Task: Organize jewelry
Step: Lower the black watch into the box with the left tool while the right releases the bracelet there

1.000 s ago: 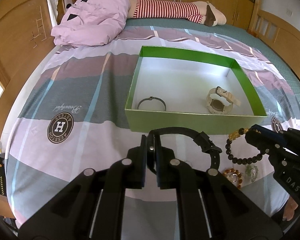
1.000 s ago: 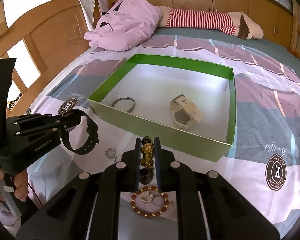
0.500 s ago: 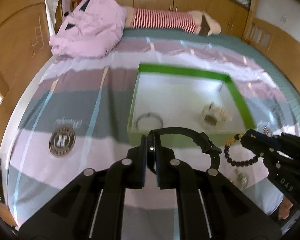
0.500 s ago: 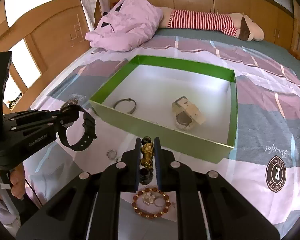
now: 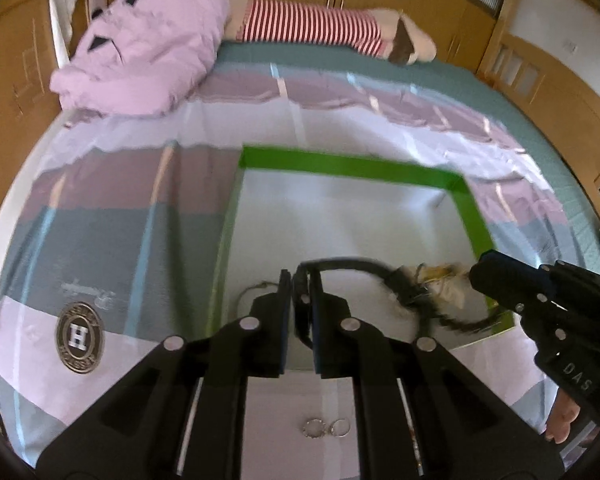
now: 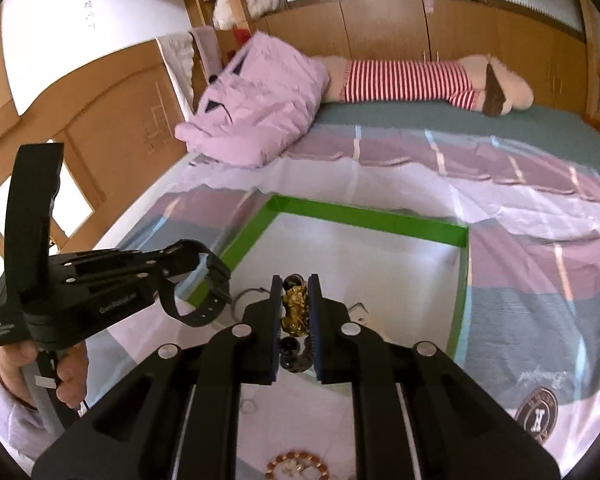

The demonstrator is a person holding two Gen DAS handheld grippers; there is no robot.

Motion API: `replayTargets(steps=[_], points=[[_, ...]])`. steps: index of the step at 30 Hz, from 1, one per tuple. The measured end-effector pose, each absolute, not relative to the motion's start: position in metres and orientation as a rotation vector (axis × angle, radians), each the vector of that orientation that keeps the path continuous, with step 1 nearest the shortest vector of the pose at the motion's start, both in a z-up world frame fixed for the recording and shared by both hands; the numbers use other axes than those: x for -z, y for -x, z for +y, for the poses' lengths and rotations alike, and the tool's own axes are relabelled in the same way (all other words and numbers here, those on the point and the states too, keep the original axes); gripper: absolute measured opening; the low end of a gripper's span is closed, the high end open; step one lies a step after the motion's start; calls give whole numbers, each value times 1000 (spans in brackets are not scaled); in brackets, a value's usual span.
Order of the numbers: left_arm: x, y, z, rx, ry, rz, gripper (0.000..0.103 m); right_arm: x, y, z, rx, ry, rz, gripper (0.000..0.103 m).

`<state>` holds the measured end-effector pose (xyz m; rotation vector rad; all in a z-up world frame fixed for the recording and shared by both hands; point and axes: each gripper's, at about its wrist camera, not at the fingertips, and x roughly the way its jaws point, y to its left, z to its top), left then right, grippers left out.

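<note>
I am gripping a matte black rubber watch [image 5: 364,276] in my left gripper [image 5: 301,292], its fingers pinching the strap tight; the looped band is arcing off to the right, its buckle end blurred. In my right gripper [image 6: 296,312] I am clamping a bracelet of glossy dark round beads with a lumpy gold charm [image 6: 295,312], the charm standing upright between the pads and the beads hanging below. Both pieces are hanging above the near edge of the shallow rectangular cardboard box with bright green walls and a white floor [image 6: 364,218], which is sitting on the striped pink, mauve and grey bedsheet [image 5: 112,216]. A thin dark wire bangle [image 5: 256,288] is lying on the box floor near its front left corner. Two small silver rings [image 5: 326,427] and an amber bead bracelet [image 6: 296,466] are lying on the sheet in front of the box. A crumpled lilac quilt [image 6: 260,104] and a red-striped plush toy [image 6: 412,80] are lying beyond.
</note>
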<state>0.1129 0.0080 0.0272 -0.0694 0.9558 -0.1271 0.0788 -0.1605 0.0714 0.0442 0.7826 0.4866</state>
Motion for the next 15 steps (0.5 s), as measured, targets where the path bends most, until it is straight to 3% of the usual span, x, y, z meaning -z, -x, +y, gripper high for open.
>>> replayTargets(steps=[3, 5, 7, 11, 15], points=[[-18, -115, 8, 112, 71, 978, 11, -51, -94, -160, -465, -37, 851, 16], [-22, -110, 10, 109, 81, 972, 11, -46, -96, -163, -461, -63, 879, 32], [-30, -99, 11, 125, 82, 961, 13, -49, -91, -166, -462, -73, 869, 42], [-38, -66, 8, 133, 37, 947, 30, -65, -68, -175, -525, -94, 847, 42], [-12, -39, 7, 107, -35, 1013, 32, -60, -36, -171, -574, -23, 899, 42]])
